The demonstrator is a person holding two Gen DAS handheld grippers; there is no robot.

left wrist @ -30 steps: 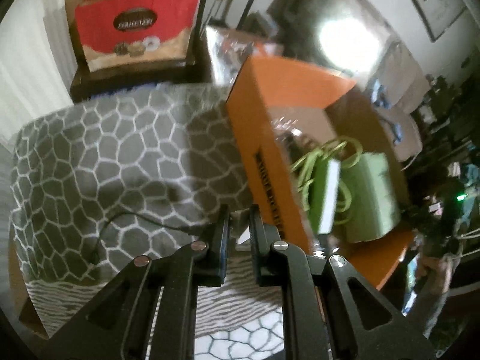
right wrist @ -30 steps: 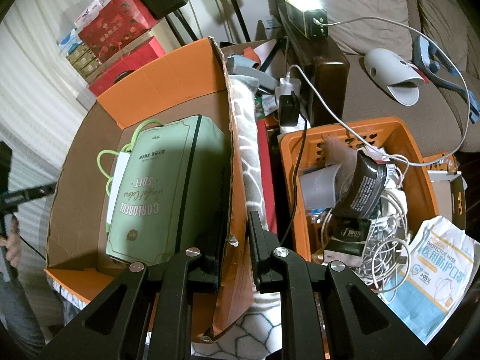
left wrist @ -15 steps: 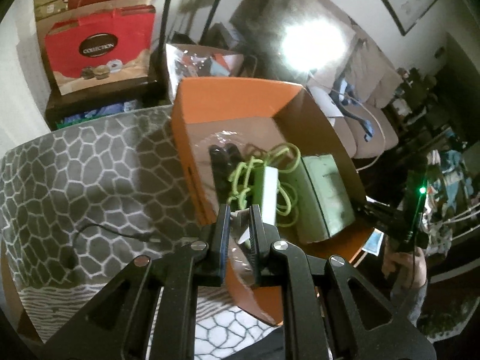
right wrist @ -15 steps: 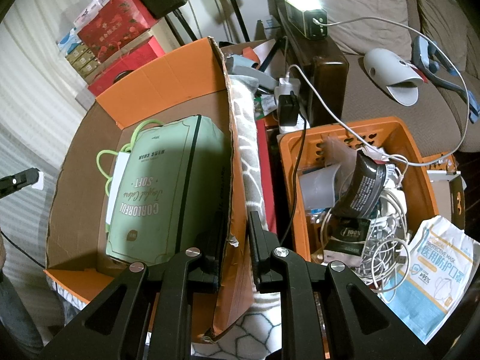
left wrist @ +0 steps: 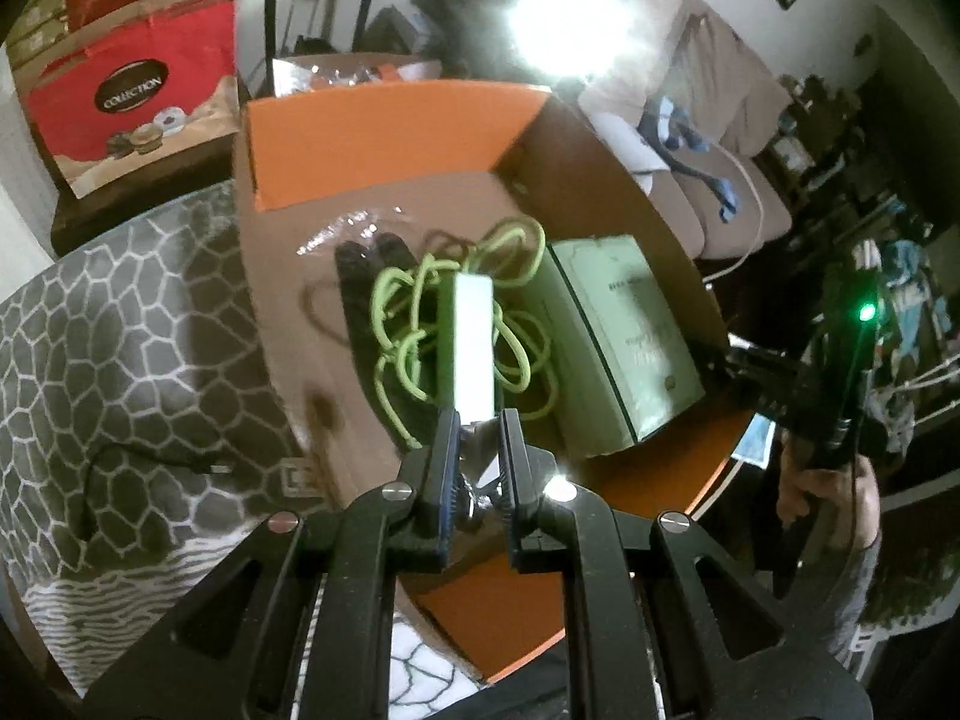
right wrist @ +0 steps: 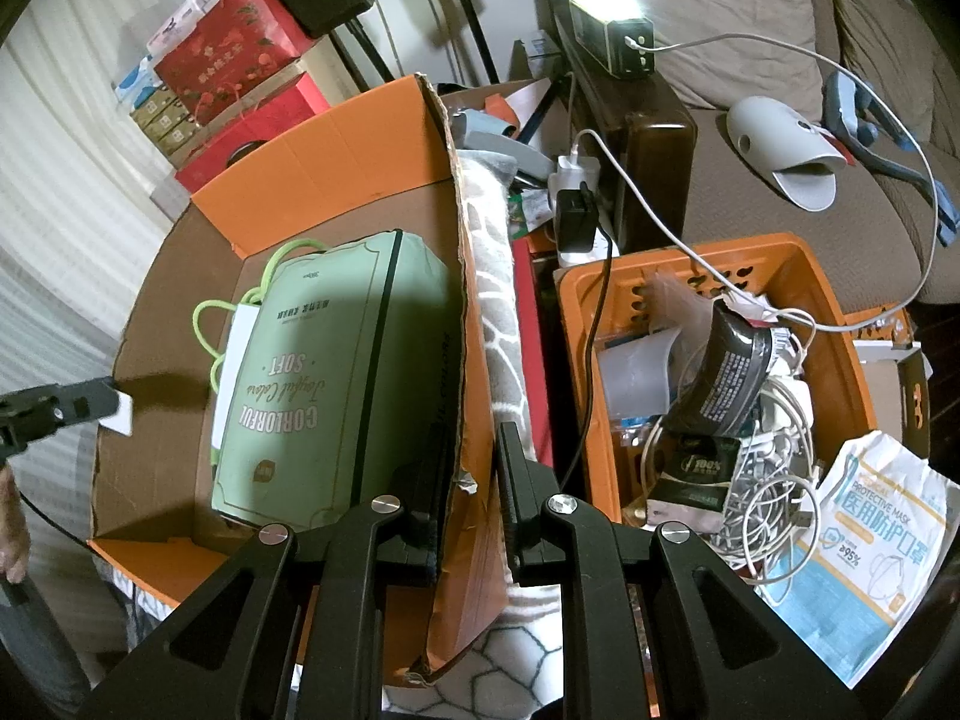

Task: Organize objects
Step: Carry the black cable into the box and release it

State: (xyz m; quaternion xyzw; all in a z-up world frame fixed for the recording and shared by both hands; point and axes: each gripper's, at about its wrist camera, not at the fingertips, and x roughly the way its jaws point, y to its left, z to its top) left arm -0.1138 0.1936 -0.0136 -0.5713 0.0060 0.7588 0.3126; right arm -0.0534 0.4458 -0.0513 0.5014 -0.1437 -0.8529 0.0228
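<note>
My left gripper (left wrist: 478, 420) is shut on a small white charger block (left wrist: 483, 468) and holds it over the open orange cardboard box (left wrist: 384, 138). It also shows in the right wrist view (right wrist: 117, 407) at the box's left wall. Inside the box lie a green tissue pack (right wrist: 324, 378), a tangled green cable (left wrist: 414, 324), a white box (left wrist: 471, 351) and a black item (left wrist: 366, 264). My right gripper (right wrist: 471, 456) is shut on the box's torn right wall (right wrist: 465, 360).
An orange plastic crate (right wrist: 834, 330) full of cables and packets stands right of the box, with a mask pack (right wrist: 870, 540) beside it. A grey patterned blanket (left wrist: 120, 330) lies left of the box. A sofa, lamp and red gift boxes stand behind.
My left gripper has moved right from above the blanket to over the box, carrying the white block. The right gripper has stayed clamped on the box wall.
</note>
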